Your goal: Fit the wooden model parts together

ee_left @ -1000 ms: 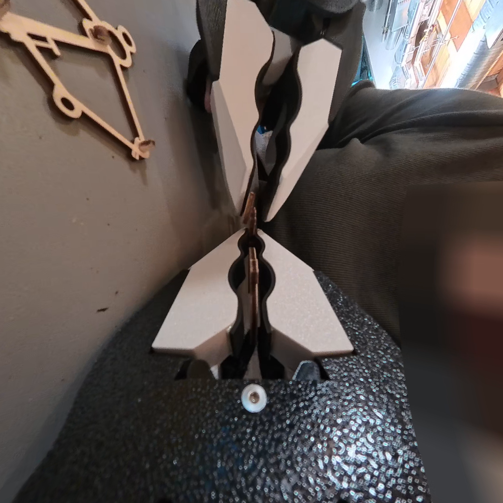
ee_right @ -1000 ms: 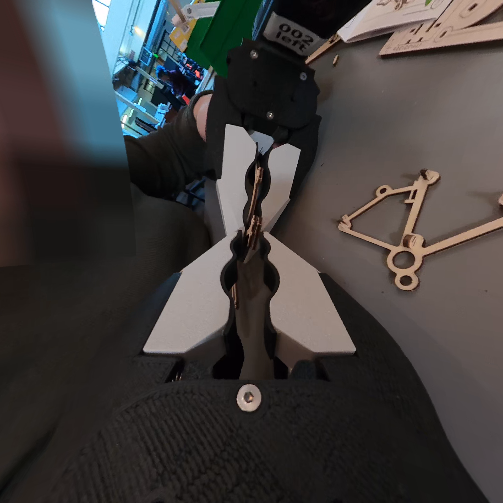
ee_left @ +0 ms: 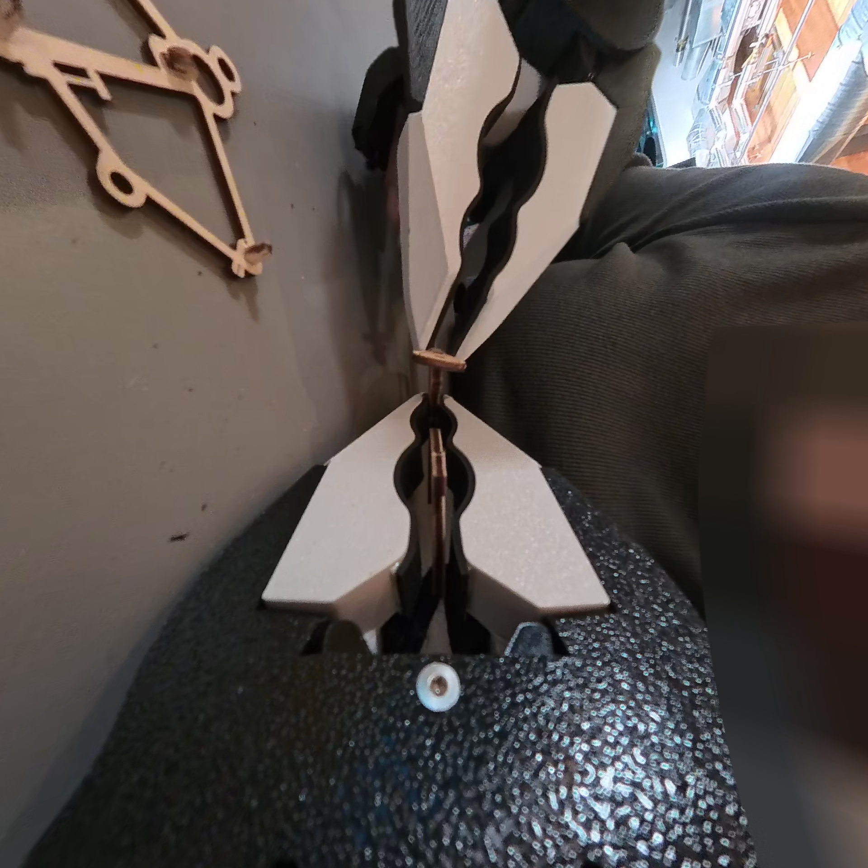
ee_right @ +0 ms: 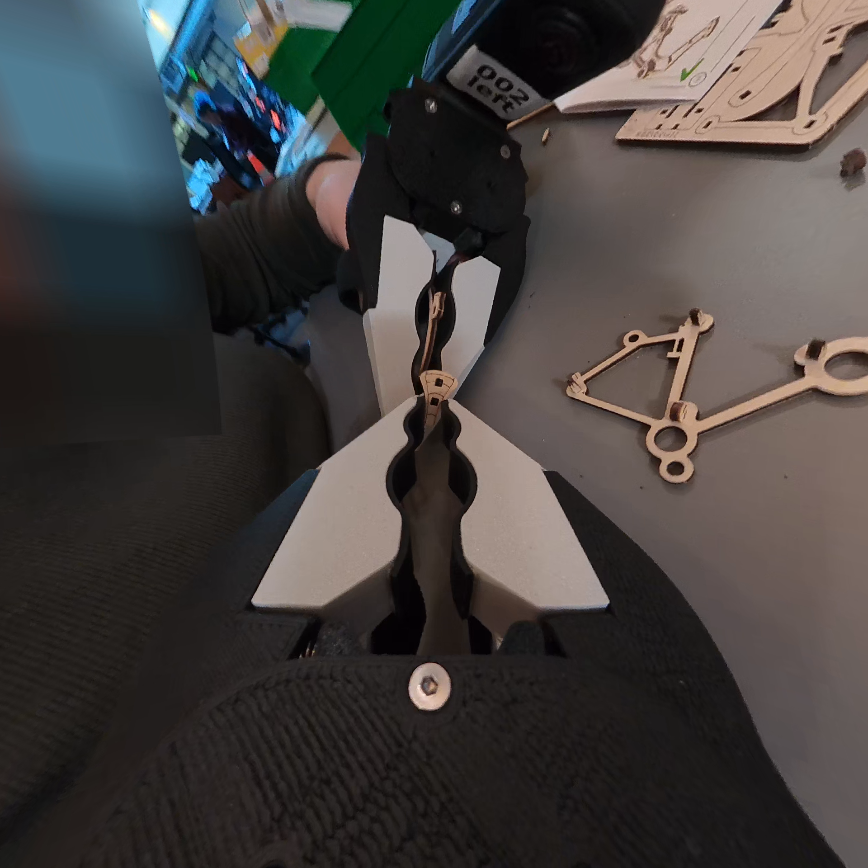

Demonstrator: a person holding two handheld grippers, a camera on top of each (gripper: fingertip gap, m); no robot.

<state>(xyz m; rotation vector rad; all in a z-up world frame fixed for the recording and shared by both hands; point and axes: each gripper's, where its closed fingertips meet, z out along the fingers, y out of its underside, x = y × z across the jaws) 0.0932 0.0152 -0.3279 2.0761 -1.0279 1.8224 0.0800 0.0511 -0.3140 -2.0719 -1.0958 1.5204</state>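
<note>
Left wrist view first: the grey table (ee_left: 141, 422) fills the left side, the person's dark sleeve (ee_left: 657, 329) the right, and the two grippers meet tip to tip above the table edge. Left gripper (ee_left: 434, 399) points forward, jaws pressed nearly together, pinching a thin wooden strip (ee_left: 437, 474) that runs edge-on between its white fingers (ee_left: 357, 507). Opposite, the right gripper (ee_left: 439, 350) comes down toward it, tips closed on a small flat wooden piece (ee_left: 439, 361), which sits crosswise at the strip's end, touching it. From the right wrist view, that small piece (ee_right: 434, 392) shows as a curved, fan-shaped tab with little square holes, nipped right at the right gripper (ee_right: 434, 399) tips, while the left gripper (ee_right: 439, 371) faces it, a bare hand (ee_right: 331, 197) behind its black body. Off to the side on the table lies a triangular wooden frame (ee_right: 657, 390) with ringed corners, well apart from the grippers.
</note>
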